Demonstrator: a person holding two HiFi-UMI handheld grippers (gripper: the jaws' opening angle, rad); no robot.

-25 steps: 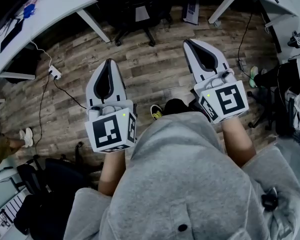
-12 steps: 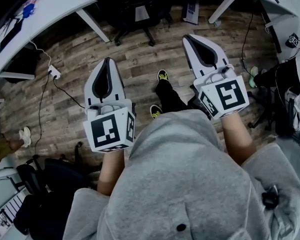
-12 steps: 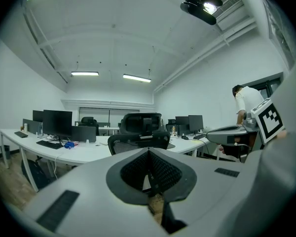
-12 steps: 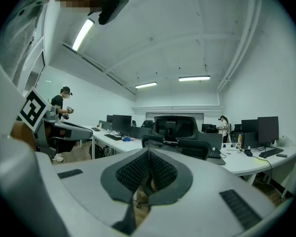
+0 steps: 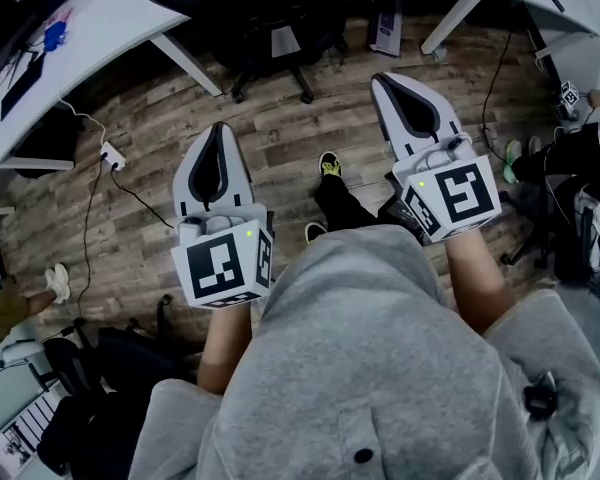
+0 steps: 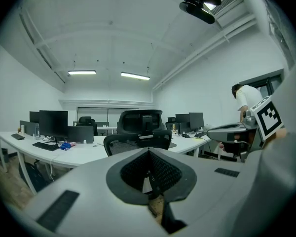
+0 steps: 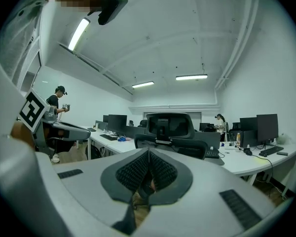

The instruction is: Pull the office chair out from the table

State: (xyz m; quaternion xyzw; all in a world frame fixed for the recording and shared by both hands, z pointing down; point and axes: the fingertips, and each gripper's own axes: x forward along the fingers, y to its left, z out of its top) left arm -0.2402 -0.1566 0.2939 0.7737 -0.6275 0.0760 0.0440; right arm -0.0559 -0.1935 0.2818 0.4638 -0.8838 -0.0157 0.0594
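Note:
A black office chair stands tucked under the white table at the top of the head view. Its mesh back and headrest face me in the left gripper view and the right gripper view. My left gripper and right gripper hover over the wood floor, short of the chair and apart from it. Both point at it with jaws shut and nothing between them.
A second black chair sits at the lower left behind me. A power strip and cable lie on the floor at left. A person stands at the right; another person's shoe shows at left. Monitors line the tables.
Both grippers have moved forward toward the chair, and the chair and table now show slightly larger at the top. The jaws stayed shut.

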